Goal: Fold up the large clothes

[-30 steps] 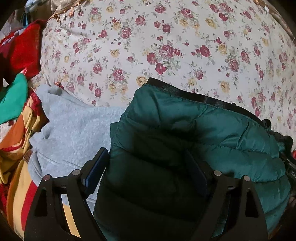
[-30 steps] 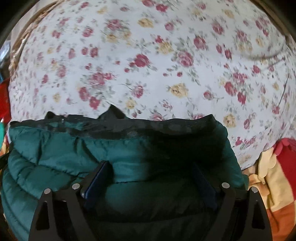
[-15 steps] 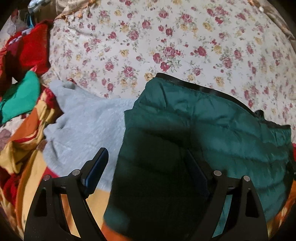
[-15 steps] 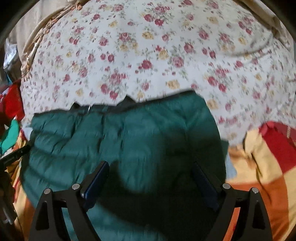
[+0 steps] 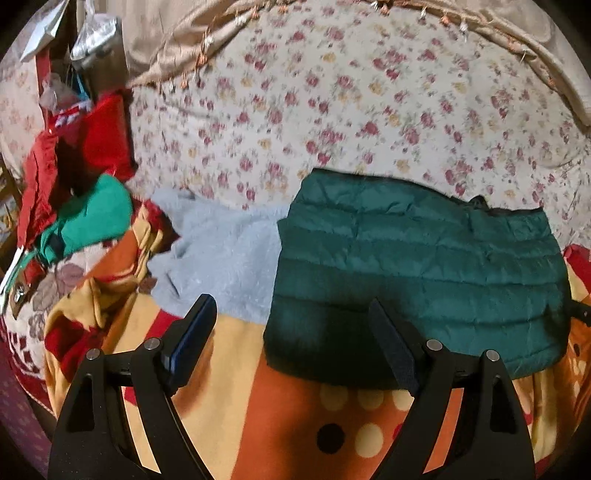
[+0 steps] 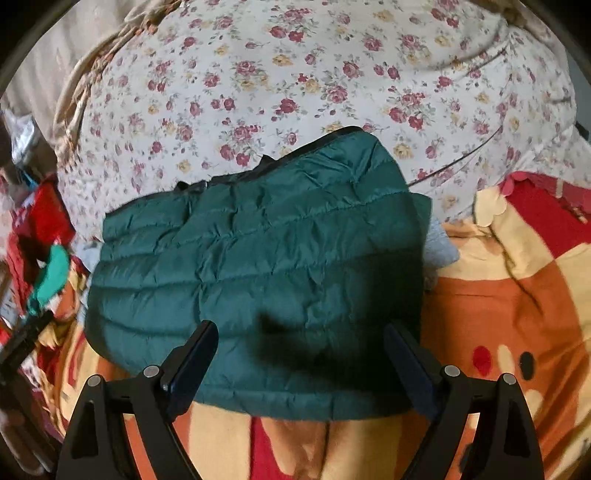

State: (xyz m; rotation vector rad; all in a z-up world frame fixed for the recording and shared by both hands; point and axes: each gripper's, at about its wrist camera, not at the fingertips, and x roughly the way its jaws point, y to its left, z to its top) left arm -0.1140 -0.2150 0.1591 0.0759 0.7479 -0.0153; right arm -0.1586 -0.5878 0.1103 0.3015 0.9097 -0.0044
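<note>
Both tools, left [image 5: 291,332] and right [image 6: 310,354], have backed off the folded jacket [image 6: 258,266], jaws apart and empty; this fold looks finished.

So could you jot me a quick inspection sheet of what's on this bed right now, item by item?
Surface: bed with white rose-print sheet; orange, yellow and red patterned blanket at the near edge.
Job's things: dark green quilted puffer jacket, folded into a compact block, lying free.
Clutter: pale grey fleece garment beside and partly under the jacket; bright green cloth and red garments piled at the left.
Grippers: left gripper open, empty; right gripper open, empty, above the jacket's near edge.
Cables: thin dark cord across the sheet.
Surroundings: beige fringed fabric along the far edge; blurred shelf items upper left.
</note>
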